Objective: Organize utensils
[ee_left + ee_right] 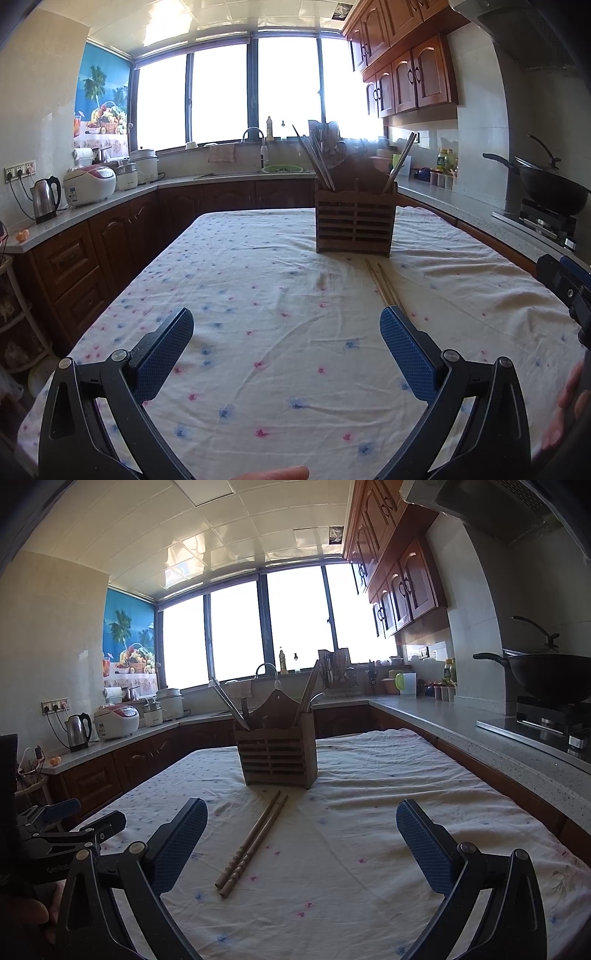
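Both claws gape wide and empty, left [287,334] and right [301,823]. Right view shows the whole chopsticks [253,843] lying between its fingers, just short of the rack [277,751]. Left view shows only their far ends [382,282], past its right finger [406,354].

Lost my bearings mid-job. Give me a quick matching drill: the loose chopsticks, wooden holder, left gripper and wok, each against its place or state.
Things:
1. loose chopsticks
2. wooden holder
3. left gripper
4. wok

Places or states:
A. on the stove at the right
B. jaws wide open, empty
C. flat on the tablecloth
D. upright, utensils inside

Pairs: 1-C, 2-D, 3-B, 4-A
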